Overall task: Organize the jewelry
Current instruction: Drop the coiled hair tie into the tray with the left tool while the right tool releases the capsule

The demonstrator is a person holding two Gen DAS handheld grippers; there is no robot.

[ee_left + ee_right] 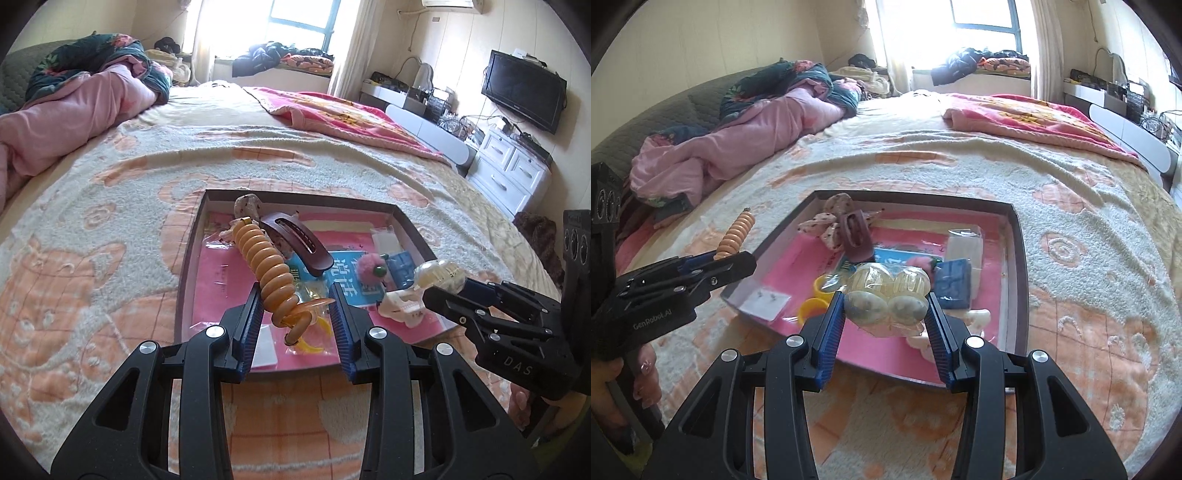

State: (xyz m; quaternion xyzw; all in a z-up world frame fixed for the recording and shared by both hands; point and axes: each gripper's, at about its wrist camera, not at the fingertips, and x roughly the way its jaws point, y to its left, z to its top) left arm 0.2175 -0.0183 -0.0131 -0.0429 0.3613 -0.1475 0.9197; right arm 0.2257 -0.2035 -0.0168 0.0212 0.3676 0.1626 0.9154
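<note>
While the left gripper (299, 314) pinches a light, springy coil hair tie (271, 273) at lower centre, the right gripper (886, 314) clamps a slippery bagged bracelet (886, 295).

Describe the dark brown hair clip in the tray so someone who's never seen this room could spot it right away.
On the bed's cream and orange blanket lies a shallow dark-rimmed tray with a pink floor. Toward its far end, beside a speckled fabric scrunchie, rests the dark brown hair clip. It is the only long, smooth, curved piece there, with a narrow slot along its back.
</note>
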